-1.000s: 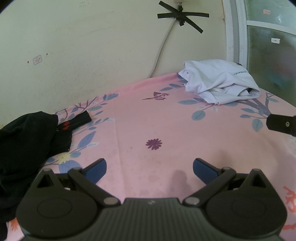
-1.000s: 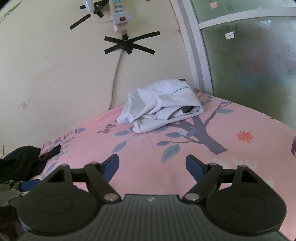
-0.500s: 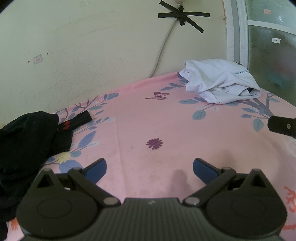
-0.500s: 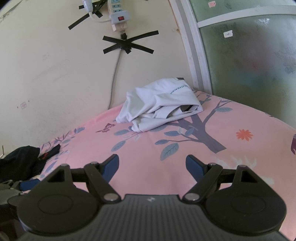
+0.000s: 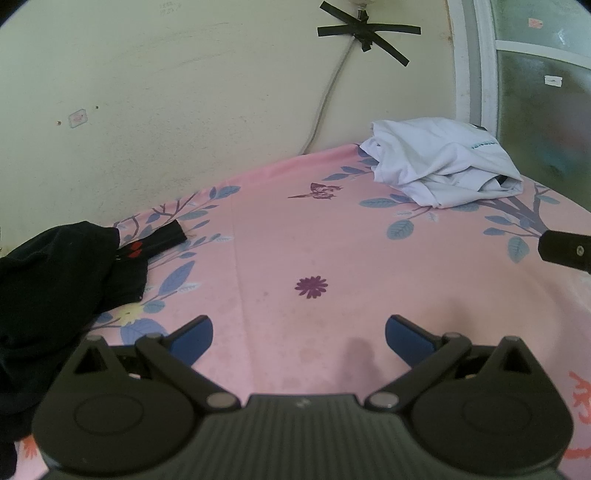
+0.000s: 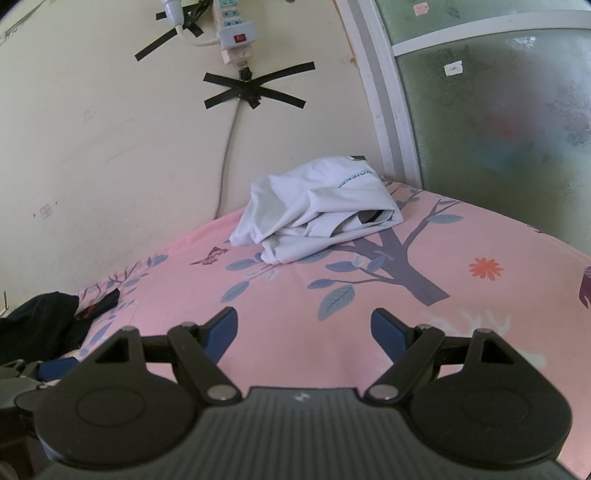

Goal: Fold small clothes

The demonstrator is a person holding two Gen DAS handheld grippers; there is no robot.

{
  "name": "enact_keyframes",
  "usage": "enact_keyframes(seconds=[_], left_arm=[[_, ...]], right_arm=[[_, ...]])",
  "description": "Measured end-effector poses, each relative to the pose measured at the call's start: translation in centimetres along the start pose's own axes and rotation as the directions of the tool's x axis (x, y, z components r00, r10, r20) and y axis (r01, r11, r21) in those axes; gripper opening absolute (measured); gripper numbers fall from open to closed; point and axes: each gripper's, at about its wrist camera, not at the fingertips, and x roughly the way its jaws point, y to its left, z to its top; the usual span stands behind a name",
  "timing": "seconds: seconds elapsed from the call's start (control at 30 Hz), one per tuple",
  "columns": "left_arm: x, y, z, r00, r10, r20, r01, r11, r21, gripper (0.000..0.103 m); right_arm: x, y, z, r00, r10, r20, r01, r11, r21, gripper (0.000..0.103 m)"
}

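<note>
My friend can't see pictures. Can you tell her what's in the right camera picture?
The open right tool hangs over a pink sheet printed with a tree and leaves, holding nothing. A crumpled white shirt lies ahead by the wall, and black clothes sit far left. A power strip is taped to the wall above.

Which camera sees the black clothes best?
The left wrist view: the black clothes fill its left side, close up. The right wrist view shows them only as a small dark heap at its left edge.
</note>
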Motion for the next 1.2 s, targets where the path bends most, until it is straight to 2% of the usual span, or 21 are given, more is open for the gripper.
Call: enact_keyframes(seconds=[1.2], left_arm=[[0.0,-0.24,-0.02,1.0,0.015,-0.002,-0.015,1.0,0.001,0.103]], right_arm=[[-0.17,0.44,0.19,1.0,-0.001,0.008,0.001,1.0,-0.007,0.078]])
